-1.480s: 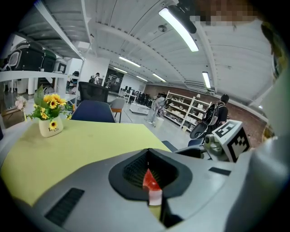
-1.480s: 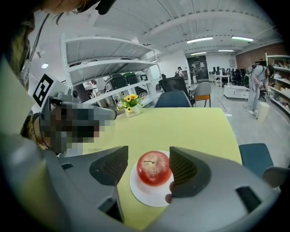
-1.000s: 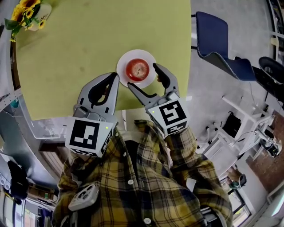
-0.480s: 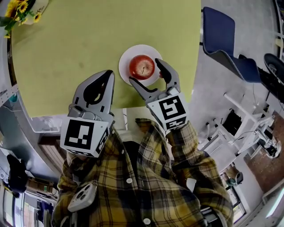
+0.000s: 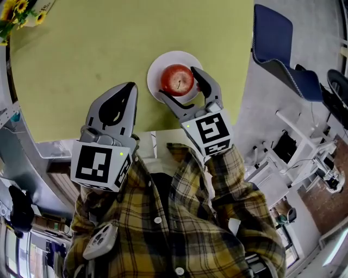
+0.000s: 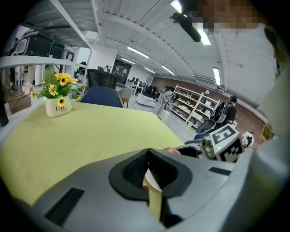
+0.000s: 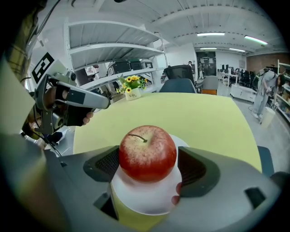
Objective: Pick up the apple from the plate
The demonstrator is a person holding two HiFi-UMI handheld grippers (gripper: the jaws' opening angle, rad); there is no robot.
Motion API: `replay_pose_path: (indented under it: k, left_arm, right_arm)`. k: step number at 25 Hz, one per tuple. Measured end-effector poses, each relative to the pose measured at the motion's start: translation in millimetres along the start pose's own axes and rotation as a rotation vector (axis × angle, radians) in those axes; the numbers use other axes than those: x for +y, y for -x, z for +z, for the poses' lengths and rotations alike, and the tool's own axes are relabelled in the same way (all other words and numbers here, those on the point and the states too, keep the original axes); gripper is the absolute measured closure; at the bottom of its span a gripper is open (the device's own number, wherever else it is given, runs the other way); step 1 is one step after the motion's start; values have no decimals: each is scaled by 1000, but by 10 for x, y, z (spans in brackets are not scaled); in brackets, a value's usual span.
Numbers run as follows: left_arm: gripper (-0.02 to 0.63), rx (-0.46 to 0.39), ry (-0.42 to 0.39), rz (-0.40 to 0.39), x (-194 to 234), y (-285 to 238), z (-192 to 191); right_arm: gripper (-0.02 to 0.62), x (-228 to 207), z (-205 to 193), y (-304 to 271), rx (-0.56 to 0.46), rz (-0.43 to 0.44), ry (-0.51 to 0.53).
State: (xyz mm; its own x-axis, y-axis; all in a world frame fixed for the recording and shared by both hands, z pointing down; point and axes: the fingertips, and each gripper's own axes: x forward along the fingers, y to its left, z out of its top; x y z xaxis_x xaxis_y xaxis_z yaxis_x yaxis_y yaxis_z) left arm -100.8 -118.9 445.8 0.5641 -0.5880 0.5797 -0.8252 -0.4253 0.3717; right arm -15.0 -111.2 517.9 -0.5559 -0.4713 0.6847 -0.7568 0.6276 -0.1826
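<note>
A red apple stands stem up on a small white plate near the front right edge of the yellow-green table. My right gripper is open, with one jaw on each side of the apple. In the right gripper view the apple fills the space between the two dark pads of the right gripper; a thin gap shows at the right pad, and the plate lies below. My left gripper hangs shut and holds nothing, left of the plate; the jaw tips of the left gripper meet.
A white vase of sunflowers stands at the table's far left corner. A blue chair sits on the floor right of the table. The table's front edge runs just below the plate, close to the person's plaid shirt.
My right gripper has moved forward so that its open jaws now stand on both sides of the apple instead of short of it. The left gripper has barely moved.
</note>
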Motion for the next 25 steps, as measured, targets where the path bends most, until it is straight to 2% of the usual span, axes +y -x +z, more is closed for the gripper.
replay_pose_path:
  k: [12,25]
  left_arm:
    - [598,-2,13,3,50,8,-13]
    - [598,-43,-12,14,-2,153,114]
  right_arm:
    - [216,-25,10,-18,3,0,-67]
    - [216,14,48,68,3,-9,-76]
